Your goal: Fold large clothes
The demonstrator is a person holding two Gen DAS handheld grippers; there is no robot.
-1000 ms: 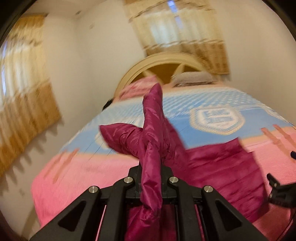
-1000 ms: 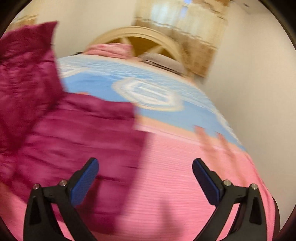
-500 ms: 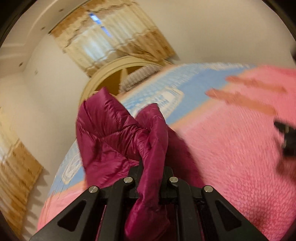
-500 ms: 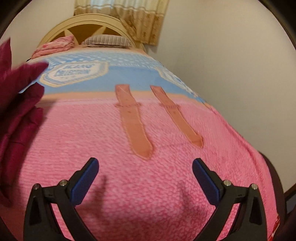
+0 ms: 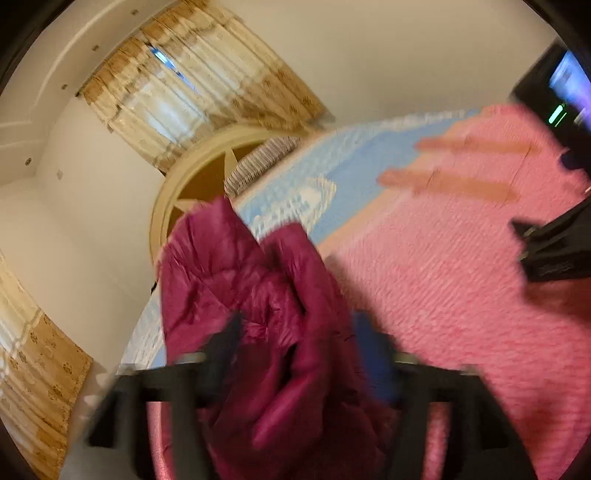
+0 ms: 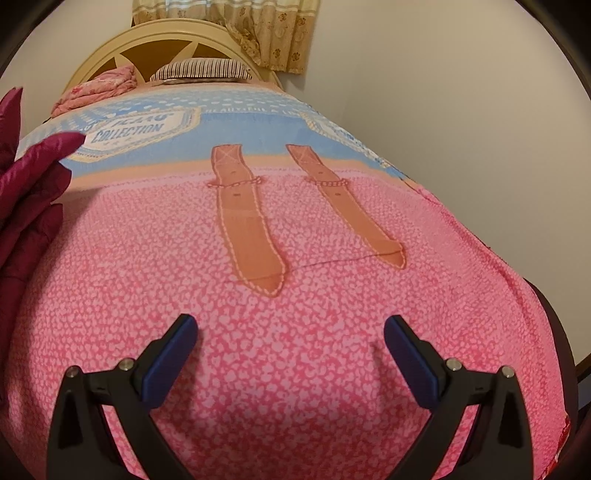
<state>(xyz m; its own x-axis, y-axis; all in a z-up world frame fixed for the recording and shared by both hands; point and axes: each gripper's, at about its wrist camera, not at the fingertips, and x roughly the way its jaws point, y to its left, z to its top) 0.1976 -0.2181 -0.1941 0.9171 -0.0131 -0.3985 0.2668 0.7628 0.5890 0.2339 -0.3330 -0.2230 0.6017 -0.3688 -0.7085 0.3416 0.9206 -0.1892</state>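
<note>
At the head of your bed, a striped pillow [image 6: 201, 70] lies against the arched cream headboard [image 6: 122, 40], a crumpled pink blanket [image 6: 98, 88] just beside it toward the left edge. Patterned curtains [image 6: 258, 26] hang behind. The pink-and-blue bedspread [image 6: 295, 295] shows two printed orange straps [image 6: 245, 218].

Blurred left hand-held gripper [image 5: 299, 347] spread around bunched maroon jacket [image 5: 258, 295].
</note>
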